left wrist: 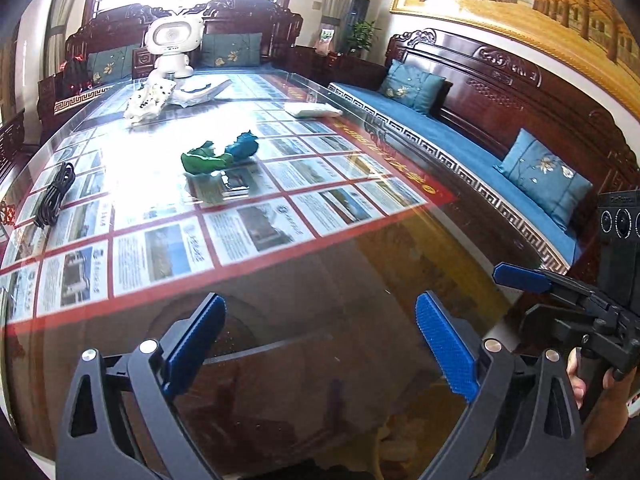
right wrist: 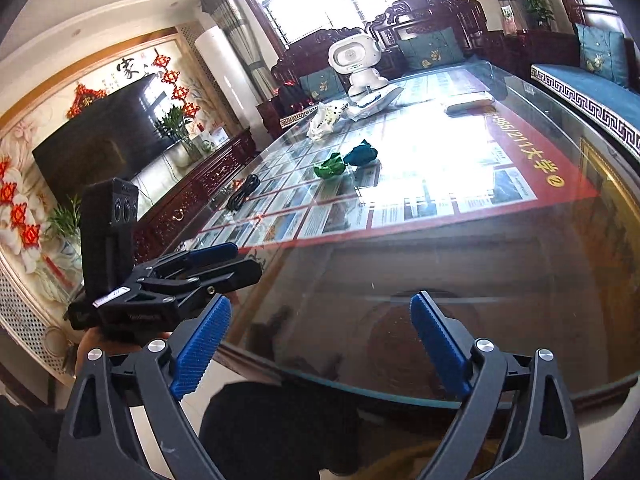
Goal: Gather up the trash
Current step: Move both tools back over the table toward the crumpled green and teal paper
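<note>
Two crumpled wads lie side by side mid-table: a green wad point(left wrist: 202, 159) point(right wrist: 329, 168) and a teal wad point(left wrist: 242, 147) point(right wrist: 360, 154). A crumpled white spotted wrapper point(left wrist: 146, 100) point(right wrist: 325, 120) lies farther back. My left gripper point(left wrist: 320, 344) stands open over the near glass, well short of the wads, nothing between its blue pads. My right gripper point(right wrist: 320, 344) is open too, above the table's near edge, jaws empty. Each gripper also shows from the side in the other's view: the right gripper point(left wrist: 520, 278), the left gripper point(right wrist: 212, 254).
A long glass-topped table point(left wrist: 360, 300) covers a red poster of pictures. On it stand a white toy robot point(left wrist: 172, 46), a black cable point(left wrist: 54, 194), a white flat pack point(left wrist: 314, 110) and white paper point(left wrist: 200, 92). Dark wooden sofas with blue cushions point(left wrist: 460, 148) line the far and right sides.
</note>
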`<state>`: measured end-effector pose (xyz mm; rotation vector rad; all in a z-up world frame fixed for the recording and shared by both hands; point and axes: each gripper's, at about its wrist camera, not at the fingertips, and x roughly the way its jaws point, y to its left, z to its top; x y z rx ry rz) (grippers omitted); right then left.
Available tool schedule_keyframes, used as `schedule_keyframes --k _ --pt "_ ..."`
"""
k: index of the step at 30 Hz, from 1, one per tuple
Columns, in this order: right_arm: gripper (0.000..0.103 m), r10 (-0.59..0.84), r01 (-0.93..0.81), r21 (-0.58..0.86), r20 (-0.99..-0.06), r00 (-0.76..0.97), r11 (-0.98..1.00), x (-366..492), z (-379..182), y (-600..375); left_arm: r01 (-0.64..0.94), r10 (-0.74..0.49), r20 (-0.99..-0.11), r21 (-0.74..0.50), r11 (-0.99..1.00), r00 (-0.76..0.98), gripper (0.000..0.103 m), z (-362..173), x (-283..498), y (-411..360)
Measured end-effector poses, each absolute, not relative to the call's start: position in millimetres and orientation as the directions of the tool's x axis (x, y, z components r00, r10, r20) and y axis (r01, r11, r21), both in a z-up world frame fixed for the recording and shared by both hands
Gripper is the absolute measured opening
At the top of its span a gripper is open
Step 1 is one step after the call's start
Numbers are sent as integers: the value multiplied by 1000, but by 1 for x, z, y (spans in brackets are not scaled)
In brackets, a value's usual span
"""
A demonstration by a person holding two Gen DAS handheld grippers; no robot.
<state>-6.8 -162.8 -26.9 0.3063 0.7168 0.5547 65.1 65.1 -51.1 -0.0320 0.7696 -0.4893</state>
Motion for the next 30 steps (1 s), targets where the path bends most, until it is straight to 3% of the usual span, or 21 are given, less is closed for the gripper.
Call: schedule_keyframes --k 10,15,30 --pt "89 540 -357 411 -552 635 839 42 -29 -151 306 -360 -685 -206 929 633 97 -53 141 93" --pt "89 540 -361 406 -553 635 840 68 -31 -145 223 -223 -731 -99 970 645 97 -63 206 95" --pt "89 567 -372 430 -572 593 823 132 -35 -127 234 -230 -774 -109 966 590 96 -83 304 83"
